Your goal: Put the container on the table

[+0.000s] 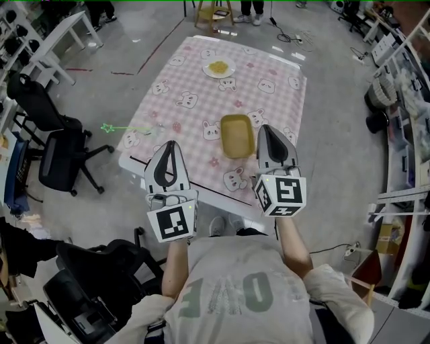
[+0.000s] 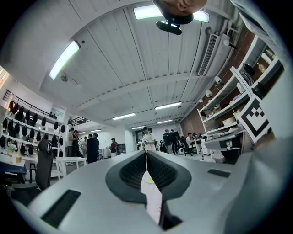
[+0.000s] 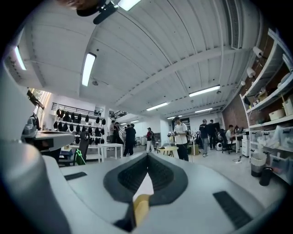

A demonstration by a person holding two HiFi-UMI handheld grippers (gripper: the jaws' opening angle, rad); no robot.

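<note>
One container, one plate — on one table.

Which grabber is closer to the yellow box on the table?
Right. In the head view the right gripper shows just beside the right edge of the yellow container; the left gripper is farther off, at its lower left.

A white plate of yellow food sits at the far end of a pink checked cloth printed with bears. Black office chairs stand to the left, a wooden stool beyond, cluttered shelves to the right.
</note>
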